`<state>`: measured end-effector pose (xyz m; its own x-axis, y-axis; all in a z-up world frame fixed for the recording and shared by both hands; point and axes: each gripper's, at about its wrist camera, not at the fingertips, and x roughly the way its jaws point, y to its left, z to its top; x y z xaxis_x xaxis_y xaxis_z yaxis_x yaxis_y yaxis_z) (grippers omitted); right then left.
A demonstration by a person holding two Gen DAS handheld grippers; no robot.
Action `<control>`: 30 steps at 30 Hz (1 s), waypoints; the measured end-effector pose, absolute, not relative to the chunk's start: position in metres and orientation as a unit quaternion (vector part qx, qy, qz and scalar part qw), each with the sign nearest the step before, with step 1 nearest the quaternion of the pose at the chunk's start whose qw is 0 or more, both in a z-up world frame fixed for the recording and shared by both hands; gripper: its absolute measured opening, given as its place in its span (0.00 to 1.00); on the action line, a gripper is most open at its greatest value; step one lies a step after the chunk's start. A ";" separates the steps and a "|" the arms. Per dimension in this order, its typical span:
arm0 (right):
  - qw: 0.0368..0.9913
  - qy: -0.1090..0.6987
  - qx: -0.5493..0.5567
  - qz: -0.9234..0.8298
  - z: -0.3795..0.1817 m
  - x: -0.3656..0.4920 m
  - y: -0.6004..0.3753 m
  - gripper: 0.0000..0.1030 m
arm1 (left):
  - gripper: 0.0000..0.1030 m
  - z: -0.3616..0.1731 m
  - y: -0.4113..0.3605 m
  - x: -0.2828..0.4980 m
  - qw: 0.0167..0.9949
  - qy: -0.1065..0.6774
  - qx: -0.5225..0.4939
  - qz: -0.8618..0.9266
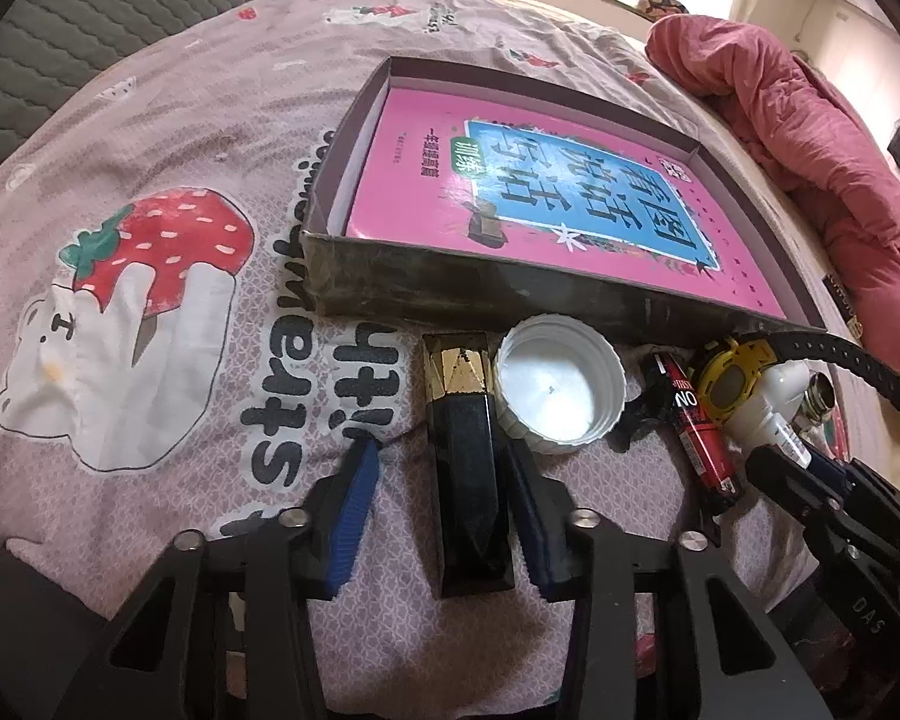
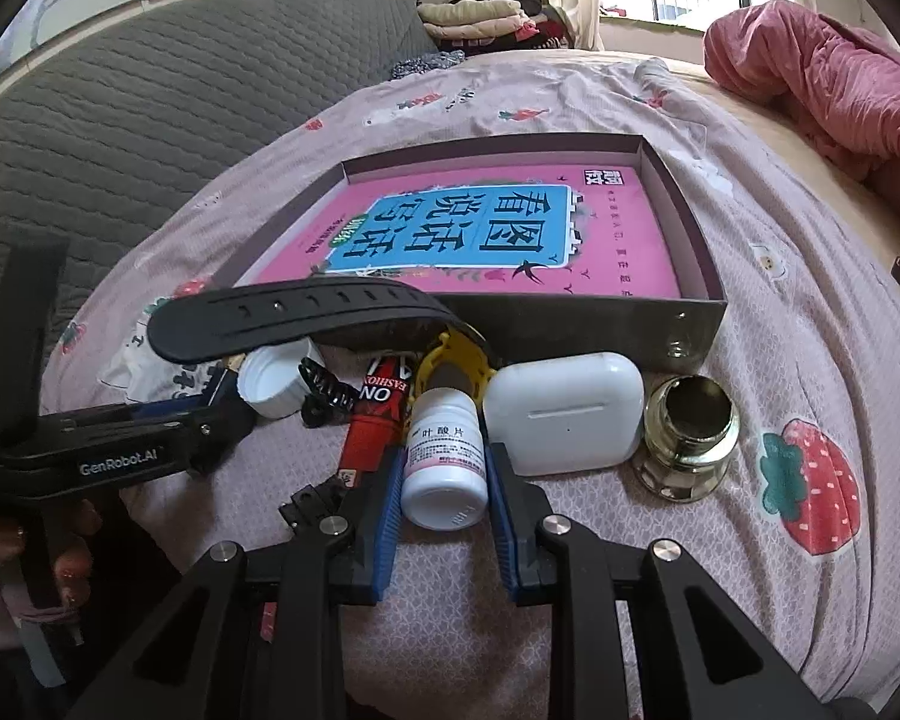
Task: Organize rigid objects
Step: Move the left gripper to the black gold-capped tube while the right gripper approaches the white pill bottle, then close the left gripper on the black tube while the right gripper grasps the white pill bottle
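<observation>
A shallow box (image 1: 498, 294) (image 2: 699, 324) holding a pink book (image 1: 570, 192) (image 2: 480, 228) lies on the bed. In front of it sit a black-and-gold lipstick (image 1: 465, 468), a white cap (image 1: 561, 384) (image 2: 273, 387), a red tube (image 1: 699, 426) (image 2: 378, 420), a yellow watch (image 1: 732, 381) (image 2: 450, 360) with a black strap (image 2: 294, 315), a white pill bottle (image 2: 444, 462), a white earbud case (image 2: 564, 414) and a glass jar (image 2: 687, 432). My left gripper (image 1: 441, 456) is open around the lipstick. My right gripper (image 2: 444, 462) straddles the pill bottle with small gaps.
A pink strawberry-print sheet (image 1: 168, 192) (image 2: 810, 360) covers the bed. A red quilt (image 1: 822, 138) (image 2: 822, 66) is heaped at the far right. A grey quilted headboard (image 2: 150, 96) stands at the left. A black hair clip (image 2: 327, 399) lies by the cap.
</observation>
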<state>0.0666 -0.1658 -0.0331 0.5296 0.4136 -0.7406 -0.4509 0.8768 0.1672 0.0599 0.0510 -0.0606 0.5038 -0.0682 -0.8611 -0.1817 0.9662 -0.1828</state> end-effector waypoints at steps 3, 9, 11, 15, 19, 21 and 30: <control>0.875 0.417 -0.024 0.246 -0.033 0.066 -0.166 0.26 | 0.21 -0.059 0.055 0.058 0.859 0.493 -0.137 0.023; 0.876 0.417 -0.020 0.241 -0.029 0.064 -0.170 0.26 | 0.21 -0.057 0.057 0.054 0.858 0.493 -0.143 0.018; 0.876 0.418 -0.020 0.240 -0.028 0.061 -0.172 0.26 | 0.21 -0.056 0.057 0.051 0.859 0.492 -0.141 0.018; 0.879 0.411 -0.019 0.241 -0.021 0.056 -0.174 0.26 | 0.21 -0.052 0.059 0.044 0.860 0.491 -0.140 0.018; 0.879 0.411 -0.021 0.240 -0.016 0.048 -0.176 0.26 | 0.21 -0.043 0.059 0.036 0.864 0.484 -0.137 0.017; 0.879 0.412 -0.017 0.240 -0.014 0.046 -0.178 0.26 | 0.21 -0.039 0.057 0.034 0.868 0.480 -0.130 0.016; 0.891 0.397 0.010 0.218 0.001 0.035 -0.195 0.26 | 0.21 -0.017 0.049 0.019 0.882 0.459 -0.105 0.012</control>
